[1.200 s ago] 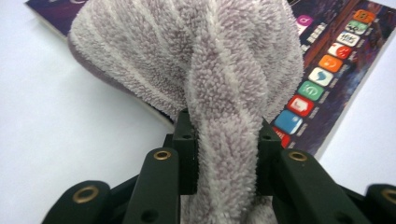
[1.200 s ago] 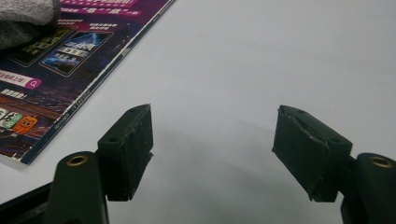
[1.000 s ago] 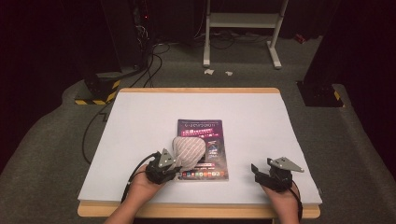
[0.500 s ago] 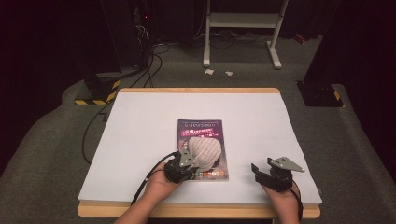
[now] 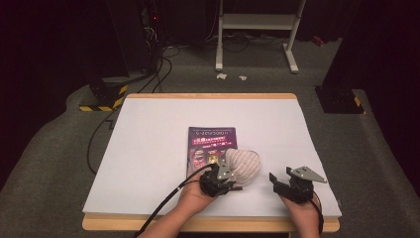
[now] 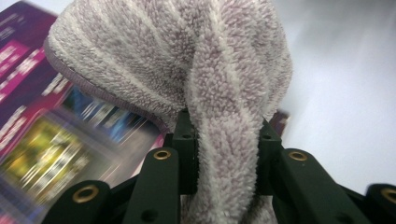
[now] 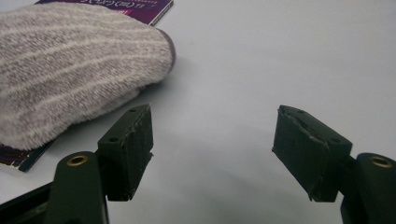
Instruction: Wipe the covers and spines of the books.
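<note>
High view: a white table [image 5: 148, 148] with a wooden edge carries a purple magazine [image 5: 210, 141] near its middle. A fuzzy striped towel [image 5: 242, 166] — pale grey with lighter bands — lies bunched over the magazine's corner at about four o'clock, spilling from the cover onto the bare tabletop. The left gripper [image 5: 220, 176] sits at roughly seven o'clock from the towel, its jaws pressed onto a fold of the cloth.

Left gripper view: the left gripper [image 6: 226, 140] pinches a twisted ridge of the towel [image 6: 187, 60] between its two black jaws; the pile bulges above and below the pads. The magazine [image 6: 42, 135], blurred, lies under the towel toward nine o'clock, and plain table surface [image 6: 341, 93] runs off toward three o'clock.

Right gripper view: the right gripper [image 7: 212, 140] has its jaws spread wide with only tabletop [image 7: 261, 56] between them. The towel [image 7: 70, 65] rests at about ten o'clock from the jaws, close to one pad but apart from it, with the magazine [image 7: 130, 7] showing beyond it at twelve o'clock.

In the high view the right gripper [image 5: 280, 181] stands at four o'clock from the towel — near it, not touching — close to the table's front edge.
</note>
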{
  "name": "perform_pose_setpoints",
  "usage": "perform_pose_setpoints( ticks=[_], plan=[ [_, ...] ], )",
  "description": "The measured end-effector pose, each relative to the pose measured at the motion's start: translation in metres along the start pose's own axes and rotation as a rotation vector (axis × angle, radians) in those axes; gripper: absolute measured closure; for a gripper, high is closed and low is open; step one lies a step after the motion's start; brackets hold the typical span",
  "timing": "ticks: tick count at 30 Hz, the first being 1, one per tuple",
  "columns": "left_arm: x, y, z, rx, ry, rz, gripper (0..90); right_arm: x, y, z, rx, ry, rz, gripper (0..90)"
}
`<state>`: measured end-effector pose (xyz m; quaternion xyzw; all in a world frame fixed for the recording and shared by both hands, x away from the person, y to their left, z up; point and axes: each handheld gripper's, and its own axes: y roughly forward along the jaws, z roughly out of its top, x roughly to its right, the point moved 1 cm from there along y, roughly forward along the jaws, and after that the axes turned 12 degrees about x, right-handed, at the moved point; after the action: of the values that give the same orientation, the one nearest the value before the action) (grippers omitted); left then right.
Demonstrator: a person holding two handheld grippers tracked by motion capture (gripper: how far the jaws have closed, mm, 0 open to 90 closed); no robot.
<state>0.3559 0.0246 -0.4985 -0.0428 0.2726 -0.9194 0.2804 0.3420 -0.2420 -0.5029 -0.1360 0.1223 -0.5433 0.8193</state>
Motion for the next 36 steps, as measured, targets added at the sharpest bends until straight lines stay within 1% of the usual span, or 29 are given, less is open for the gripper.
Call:
perform_pose_setpoints(
  ticks=[4,5,6,9,14,16,19,22,26,27,28,31,34,35,36],
  plan=[
    [0.008,0.009,0.006,0.011,0.007,-0.021,69.7,0.002,-0.002,0.001,0.007,0.008,-0.006,28.4],
    [0.009,0.010,0.007,0.013,0.002,-0.026,69.7,0.003,-0.002,0.001,0.009,0.006,-0.008,28.4],
    [0.010,0.011,0.007,0.013,0.008,-0.032,69.7,0.003,-0.003,0.001,0.011,0.009,-0.009,28.4],
    [0.011,0.012,0.008,0.016,0.002,-0.037,69.6,0.005,-0.003,0.001,0.011,0.010,-0.011,28.4],
    [0.008,0.007,0.006,0.016,0.011,-0.019,69.6,0.006,-0.005,0.003,0.021,0.016,-0.014,28.4],
    [0.003,0.003,0.003,0.016,-0.001,-0.006,69.6,0.006,-0.006,0.003,0.023,0.017,-0.017,28.4],
    [-0.008,-0.006,-0.003,0.012,-0.015,0.022,69.6,0.006,-0.006,0.003,0.021,0.017,-0.016,28.4],
    [-0.023,-0.017,-0.009,0.013,-0.030,0.061,69.6,0.006,-0.005,0.003,0.020,0.011,-0.014,28.4],
    [-0.049,-0.034,-0.017,0.020,-0.060,0.126,69.6,0.006,-0.005,0.003,0.021,0.009,-0.016,28.4],
    [-0.058,-0.039,-0.020,0.018,-0.068,0.149,69.7,0.006,-0.005,0.003,0.020,0.011,-0.016,28.4],
    [-0.064,-0.042,-0.021,0.018,-0.076,0.163,69.7,0.006,-0.005,0.002,0.020,0.011,-0.017,28.4],
    [-0.086,-0.053,-0.029,0.007,-0.102,0.221,69.7,0.005,-0.005,0.002,0.016,0.014,-0.017,28.5],
    [-0.105,-0.058,-0.035,-0.010,-0.128,0.261,69.6,0.005,-0.004,0.002,0.014,0.010,-0.017,28.5],
    [-0.110,-0.059,-0.037,-0.015,-0.138,0.268,69.6,0.004,-0.004,0.002,0.014,0.010,-0.017,28.5],
    [-0.113,-0.059,-0.038,-0.015,-0.146,0.270,69.5,0.004,-0.004,0.002,0.013,0.010,-0.017,28.5]
  ],
)
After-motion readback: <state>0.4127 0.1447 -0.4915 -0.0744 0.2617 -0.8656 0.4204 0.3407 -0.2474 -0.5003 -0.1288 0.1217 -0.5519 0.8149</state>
